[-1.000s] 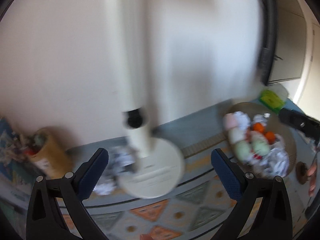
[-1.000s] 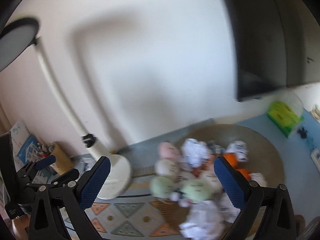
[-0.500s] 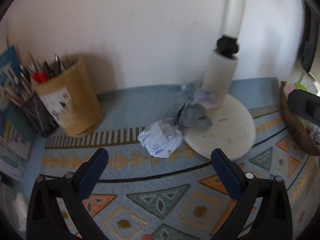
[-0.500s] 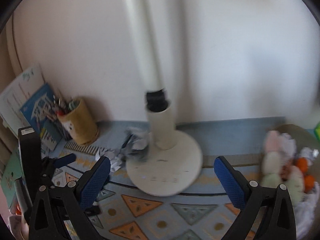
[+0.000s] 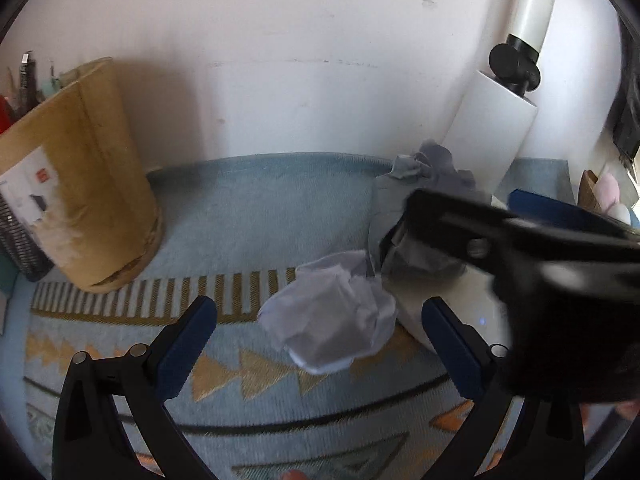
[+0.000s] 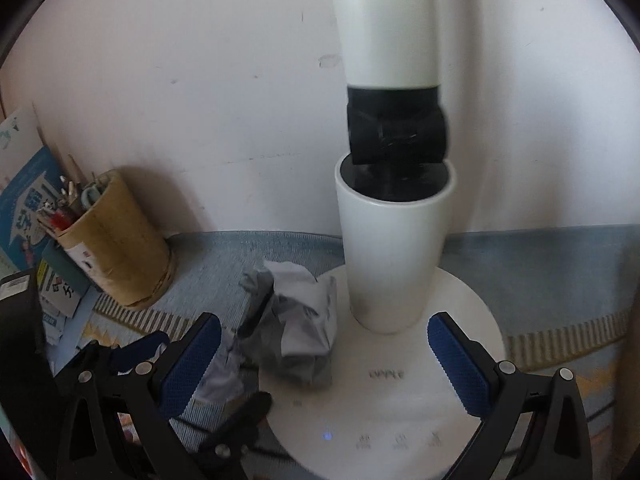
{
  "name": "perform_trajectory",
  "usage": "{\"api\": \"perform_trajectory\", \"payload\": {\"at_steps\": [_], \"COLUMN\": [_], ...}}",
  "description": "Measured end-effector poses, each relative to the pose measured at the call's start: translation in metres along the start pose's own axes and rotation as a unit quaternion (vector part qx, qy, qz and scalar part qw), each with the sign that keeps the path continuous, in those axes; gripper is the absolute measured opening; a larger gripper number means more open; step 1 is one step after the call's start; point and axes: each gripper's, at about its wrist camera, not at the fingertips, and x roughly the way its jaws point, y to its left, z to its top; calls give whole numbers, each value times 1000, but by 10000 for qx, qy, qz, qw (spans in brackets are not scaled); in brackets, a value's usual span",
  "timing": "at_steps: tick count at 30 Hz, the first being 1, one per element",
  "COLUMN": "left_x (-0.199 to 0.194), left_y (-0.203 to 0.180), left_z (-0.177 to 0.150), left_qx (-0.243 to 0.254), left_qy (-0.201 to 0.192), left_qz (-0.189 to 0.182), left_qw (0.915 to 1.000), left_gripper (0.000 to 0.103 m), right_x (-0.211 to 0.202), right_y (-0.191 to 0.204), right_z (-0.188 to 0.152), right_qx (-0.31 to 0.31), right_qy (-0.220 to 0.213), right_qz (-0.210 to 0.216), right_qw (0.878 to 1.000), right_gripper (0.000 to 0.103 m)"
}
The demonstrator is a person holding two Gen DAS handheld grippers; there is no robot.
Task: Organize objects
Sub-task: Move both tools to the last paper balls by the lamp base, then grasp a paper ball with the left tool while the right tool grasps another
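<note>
- Left gripper (image 5: 319, 332): jaws spread wide, white crumpled paper ball (image 5: 332, 316) between them, just off the lamp base (image 6: 400, 392).
- Right gripper (image 6: 320, 360): jaws wide apart, holding nothing.
- Grey crumpled paper (image 6: 296, 332): on the lamp base, beside its stem.

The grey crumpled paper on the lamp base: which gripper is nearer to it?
Right. The right gripper has its open fingers around the grey crumpled paper; the left gripper brackets the white paper ball beside it.
</note>
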Motion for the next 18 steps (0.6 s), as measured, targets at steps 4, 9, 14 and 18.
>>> {"api": "perform_trajectory", "payload": {"at_steps": [4, 9, 14, 18], "left_x": [5, 6, 7, -3], "left_y": [3, 5, 5, 6], "left_z": [1, -1, -2, -6], "left_qx": [-144, -193, -264, -324], "left_qy": [30, 50, 49, -228], "left_qz": [-215, -282, -266, -739], "left_qw": [9997, 9994, 9993, 9965], "left_gripper": [103, 103, 103, 40], "right_x": [11, 16, 17, 11], "right_y": [-3, -8, -15, -28], "right_z": [2, 2, 2, 0], "right_qx": [176, 353, 518, 659], "right_qy": [31, 7, -2, -54], "right_qz": [149, 167, 25, -14], "right_qw": [9997, 9992, 9987, 9978], "right_gripper": [103, 103, 85, 65]}}
